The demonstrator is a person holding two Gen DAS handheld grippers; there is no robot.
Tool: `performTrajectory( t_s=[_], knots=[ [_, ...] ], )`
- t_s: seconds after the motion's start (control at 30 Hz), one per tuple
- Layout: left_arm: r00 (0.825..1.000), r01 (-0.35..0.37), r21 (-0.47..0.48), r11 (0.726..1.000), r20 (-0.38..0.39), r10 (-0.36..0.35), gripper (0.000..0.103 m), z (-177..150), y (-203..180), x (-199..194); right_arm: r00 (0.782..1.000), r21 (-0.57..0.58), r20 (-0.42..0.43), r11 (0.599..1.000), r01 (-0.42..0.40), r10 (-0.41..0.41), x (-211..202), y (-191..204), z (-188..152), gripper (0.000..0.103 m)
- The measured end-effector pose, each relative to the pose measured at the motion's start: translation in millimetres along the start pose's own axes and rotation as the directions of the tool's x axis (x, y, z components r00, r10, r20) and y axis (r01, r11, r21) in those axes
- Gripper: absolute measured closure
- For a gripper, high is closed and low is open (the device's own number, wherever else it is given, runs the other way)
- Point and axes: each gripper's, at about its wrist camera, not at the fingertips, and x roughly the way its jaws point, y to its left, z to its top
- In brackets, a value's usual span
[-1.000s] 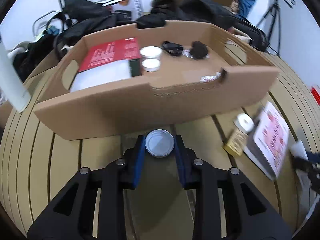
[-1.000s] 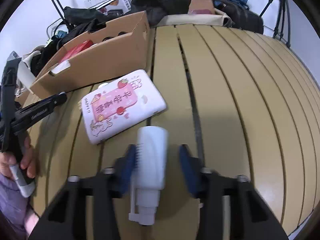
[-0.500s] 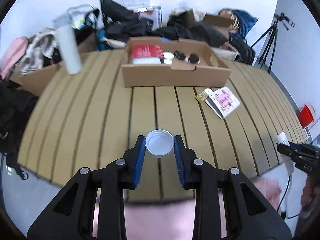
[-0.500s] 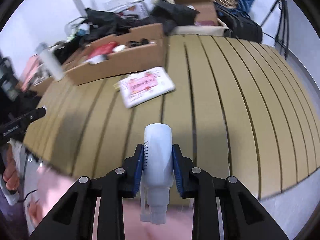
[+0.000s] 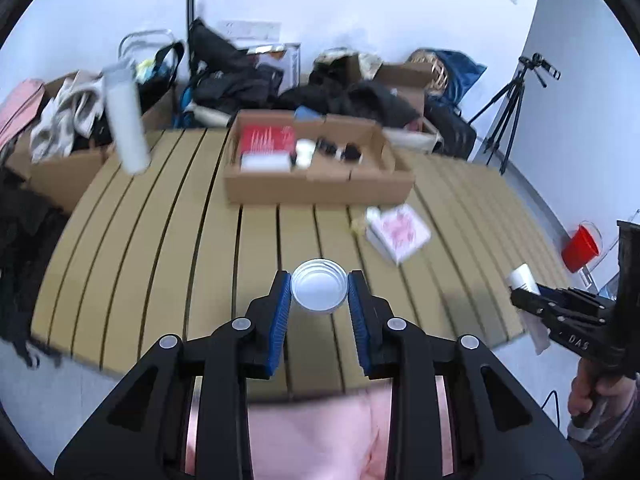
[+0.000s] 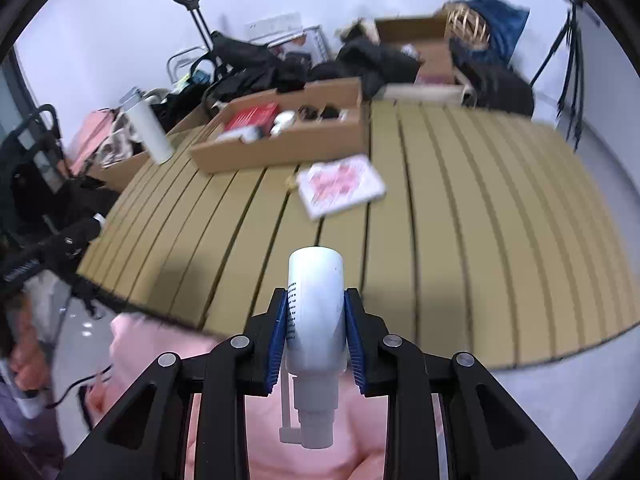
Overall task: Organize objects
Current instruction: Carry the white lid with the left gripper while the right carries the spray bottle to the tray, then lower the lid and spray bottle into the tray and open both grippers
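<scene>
The left gripper (image 5: 319, 294) has its ribbed blue pads (image 5: 280, 312) pressed on either side of a small round metal tin (image 5: 319, 286), shiny and shallow, with a stepped rim that faces the camera; the tin sits at the very tips of the black, angular fingers. The right gripper (image 6: 316, 324) is clamped on a smooth white plastic spray bottle (image 6: 316, 320), a cylinder lying along the jaws with its flat base pointing away and its nozzle toward the camera, so the pads grip its middle. Both grippers tilt downward over the near edge of the table, above pink fabric (image 5: 316, 436) on the person's lap. In the left view the right gripper (image 5: 532, 300) appears at the right edge, a hand (image 5: 588, 396) wrapped round its handle. Beyond lies the slatted tan table (image 6: 460, 208), with dark gaps between its planks. On it, mid-way, rests a flat white packet (image 6: 340, 186) printed in pink, soft-cornered, beside a small yellowish item that is blurred. Farther back stands an open, shallow cardboard box (image 5: 320, 188) holding a red booklet (image 5: 267, 139), white cups and dark objects. A tall white cylindrical bottle (image 5: 125, 120) stands at the table's left far corner, and a black tripod (image 5: 508, 120) by the wall.
</scene>
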Motion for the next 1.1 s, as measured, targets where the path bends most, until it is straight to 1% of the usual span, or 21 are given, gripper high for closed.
performTrajectory(
  t_s=[0.07, 0.1, 0.17, 0.2, 0.27, 0.3, 0.33, 0.4, 0.47, 0.53, 0.6, 0.67, 0.73, 0.77, 0.8, 0.83, 0.87, 0.93, 0.97, 1.07, 1.1],
  knots=[
    [1.000, 0.030, 0.001, 1.000, 0.003, -0.030, 0.078, 31.6, 1.1, 12.6, 1.000, -0.011, 0.018, 1.000, -0.019, 0.019, 6.9, 2.2, 30.2, 0.073],
    [0.998, 0.055, 0.001, 0.998, -0.006, -0.055, 0.078, 52.5, 2.3, 24.3, 0.999, -0.018, 0.024, 0.999, -0.031, 0.032, 11.6, 3.6, 46.7, 0.073],
    [0.991, 0.121, -0.002, 0.993, -0.053, -0.121, 0.078, 83.5, 3.9, 52.1, 0.997, -0.032, 0.042, 0.997, -0.069, 0.070, 25.8, 8.4, 91.4, 0.073],
    [0.988, 0.132, -0.019, 0.991, -0.084, -0.133, 0.078, 100.7, 5.4, 74.5, 0.995, -0.035, 0.045, 0.996, -0.082, 0.084, 33.7, 10.9, 108.9, 0.073],
    [0.981, 0.118, -0.050, 0.992, -0.150, -0.124, 0.078, 121.9, 8.9, 115.5, 0.991, -0.022, 0.040, 0.992, -0.126, 0.126, 63.5, 15.1, 155.5, 0.073],
    [0.974, 0.116, -0.073, 0.991, -0.185, -0.128, 0.078, 131.2, 12.0, 138.4, 0.990, -0.007, 0.024, 0.991, -0.137, 0.137, 79.4, 17.3, 171.1, 0.073],
    [0.969, 0.116, -0.080, 0.990, -0.211, -0.131, 0.078, 138.7, 13.8, 158.9, 0.988, 0.021, -0.002, 0.987, -0.157, 0.157, 101.5, 19.3, 189.6, 0.073],
    [0.961, 0.083, -0.099, 0.992, -0.255, -0.105, 0.078, 151.0, 21.4, 205.2, 0.980, 0.047, -0.036, 0.980, -0.195, 0.197, 140.9, 26.2, 213.8, 0.073],
    [0.956, 0.055, -0.112, 0.992, -0.283, -0.085, 0.078, 151.2, 27.8, 233.8, 0.980, 0.064, -0.089, 0.983, -0.174, 0.179, 187.2, 32.8, 229.9, 0.073],
    [0.947, 0.051, -0.110, 0.993, -0.309, -0.083, 0.078, 150.9, 34.4, 260.4, 0.978, 0.079, -0.133, 0.985, -0.151, 0.160, 234.3, 35.4, 238.9, 0.073],
    [0.936, 0.055, -0.100, 0.993, -0.342, -0.087, 0.078, 147.0, 38.6, 283.2, 0.973, 0.104, -0.168, 0.985, -0.139, 0.155, 266.0, 32.5, 241.2, 0.073],
    [0.933, 0.052, -0.087, 0.995, -0.351, -0.080, 0.076, 144.7, 40.7, 291.0, 0.964, 0.131, -0.207, 0.981, -0.145, 0.170, 298.1, 29.0, 243.0, 0.073],
    [0.941, 0.051, -0.091, 0.995, -0.329, -0.078, 0.061, 144.2, 44.9, 292.7, 0.949, 0.159, -0.229, 0.970, -0.186, 0.219, 316.5, 26.5, 241.9, 0.070],
    [0.944, 0.060, -0.096, 0.994, -0.317, -0.087, 0.059, 143.9, 46.7, 290.5, 0.937, 0.183, -0.236, 0.959, -0.216, 0.256, 323.7, 25.8, 242.2, 0.064],
    [0.947, 0.070, -0.097, 0.993, -0.306, -0.096, 0.056, 144.3, 48.4, 287.5, 0.931, 0.208, -0.229, 0.949, -0.238, 0.284, 325.9, 24.4, 242.5, 0.053],
    [0.949, 0.072, -0.095, 0.993, -0.299, -0.097, 0.053, 145.3, 49.2, 284.5, 0.930, 0.224, -0.215, 0.942, -0.251, 0.299, 325.5, 23.5, 243.2, 0.044],
    [0.952, 0.068, -0.092, 0.993, -0.292, -0.092, 0.053, 145.8, 50.4, 279.6, 0.935, 0.223, -0.199, 0.943, -0.248, 0.293, 321.7, 23.8, 244.4, 0.031],
    [0.957, 0.050, -0.092, 0.994, -0.282, -0.075, 0.049, 146.6, 54.6, 268.6, 0.951, 0.198, -0.173, 0.955, -0.220, 0.255, 308.8, 25.8, 247.8, 0.030],
    [0.957, 0.046, -0.094, 0.994, -0.280, -0.071, 0.048, 148.3, 57.1, 266.0, 0.957, 0.183, -0.167, 0.962, -0.205, 0.235, 300.7, 26.6, 249.6, 0.030],
    [0.961, 0.020, -0.097, 0.995, -0.273, -0.046, 0.045, 151.8, 62.5, 242.6, 0.966, 0.161, -0.150, 0.969, -0.187, 0.211, 271.3, 24.1, 253.3, 0.029],
    [0.965, 0.012, -0.090, 0.996, -0.260, -0.035, 0.041, 152.4, 63.2, 227.1, 0.968, 0.154, -0.150, 0.972, -0.179, 0.202, 263.0, 23.3, 253.4, 0.029]
  ],
)
